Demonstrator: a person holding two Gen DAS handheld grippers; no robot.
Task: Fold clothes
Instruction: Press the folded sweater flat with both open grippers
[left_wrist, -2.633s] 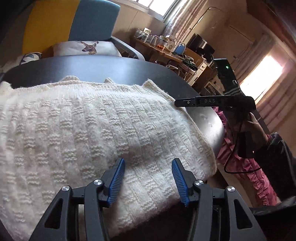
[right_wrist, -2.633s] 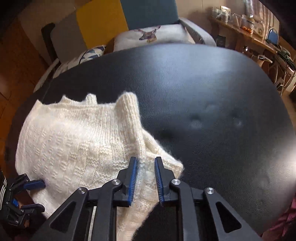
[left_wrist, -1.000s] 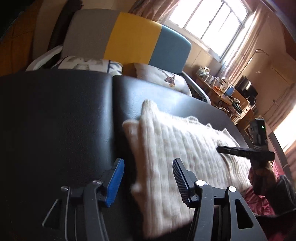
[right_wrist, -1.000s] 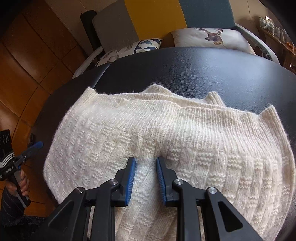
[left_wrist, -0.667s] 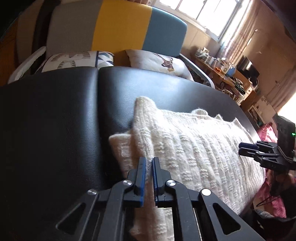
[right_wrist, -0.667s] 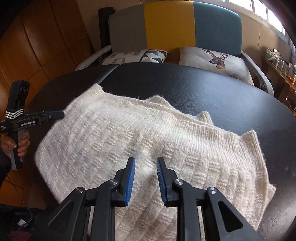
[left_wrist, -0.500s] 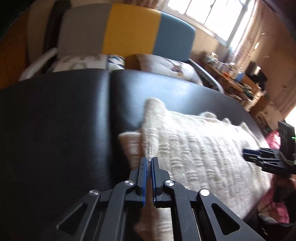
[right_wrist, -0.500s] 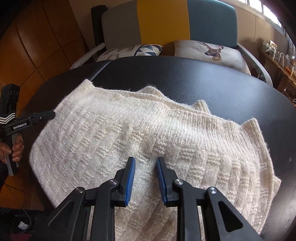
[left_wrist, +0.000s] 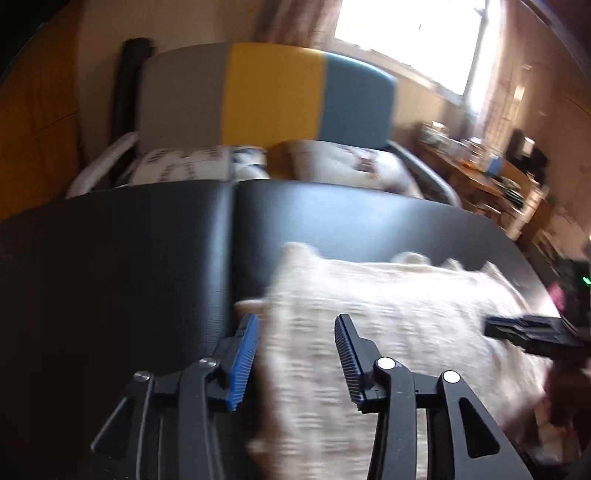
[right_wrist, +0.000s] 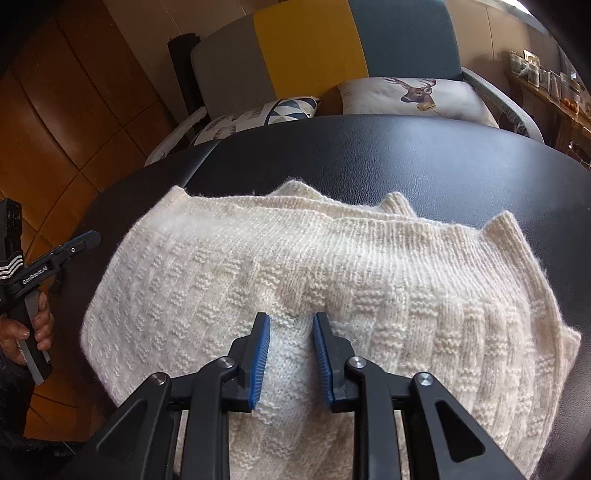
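Observation:
A cream knitted sweater (right_wrist: 332, 258) lies folded on the black padded table (right_wrist: 406, 158). In the right wrist view my right gripper (right_wrist: 291, 354) is shut on a raised fold at the sweater's near edge, with knit bulging between its blue pads. In the left wrist view, which is motion-blurred, my left gripper (left_wrist: 295, 354) stands open over the left end of the sweater (left_wrist: 388, 314), one finger on each side of that edge. The left gripper (right_wrist: 55, 258) also shows from the side beyond the sweater's left edge, held by a hand (right_wrist: 33, 325). The right gripper (left_wrist: 535, 332) shows at the sweater's far right.
Bare black padding (left_wrist: 129, 277) stretches left of the sweater and behind it. A grey, yellow and blue sofa (right_wrist: 314, 48) with a deer cushion (right_wrist: 413, 96) stands beyond the table. A cluttered wooden desk (left_wrist: 480, 177) is at the back right.
My left gripper, shut on the sweater's left edge half a second ago, has opened and let it go. The right gripper keeps its hold on the near fold.

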